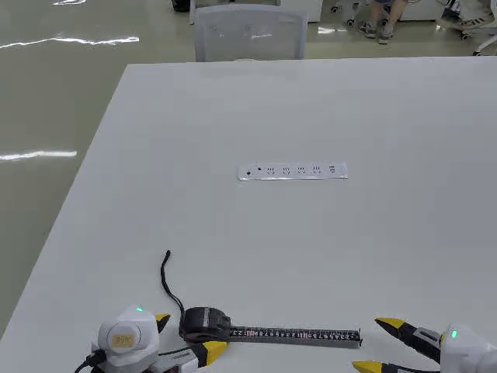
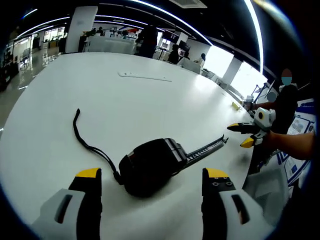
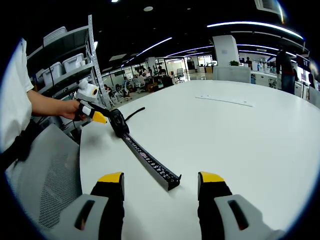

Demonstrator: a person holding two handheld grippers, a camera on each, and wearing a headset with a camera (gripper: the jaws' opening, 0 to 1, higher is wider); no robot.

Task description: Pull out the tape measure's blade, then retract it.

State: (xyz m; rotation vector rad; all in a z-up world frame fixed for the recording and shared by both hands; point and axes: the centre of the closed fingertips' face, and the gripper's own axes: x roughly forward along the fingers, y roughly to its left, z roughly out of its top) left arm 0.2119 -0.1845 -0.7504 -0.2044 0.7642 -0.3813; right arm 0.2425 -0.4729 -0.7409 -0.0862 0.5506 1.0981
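1. tape measure (image 1: pixel 204 324): black case sits on the white table (image 1: pixel 233 116), at the near edge on the person's left.
2. blade (image 1: pixel 299 336) is out of the case, lying flat on the table and running to the right. printed scale faces up.
3. blade's end hook (image 3: pixel 173 181) rests on the table, just ahead of the right gripper (image 3: pixel 161 177) and in line with the gap between its jaws. no contact visible.
4. right gripper: jaws spread apart, holding nothing.
5. left gripper (image 2: pixel 152 173): jaws spread wide, one yellow tip on each side of the case. the case sits in the gap and isn't clamped. can't tell if either tip touches it.
6. black wrist strap (image 2: pixel 82 140) trails from the back of the case, curving away across the table.
7. white power strip (image 1: pixel 291 171) lies mid-table, well apart from the tape measure.
8. grey chair back (image 1: pixel 248 33) stands at the far edge of the table.
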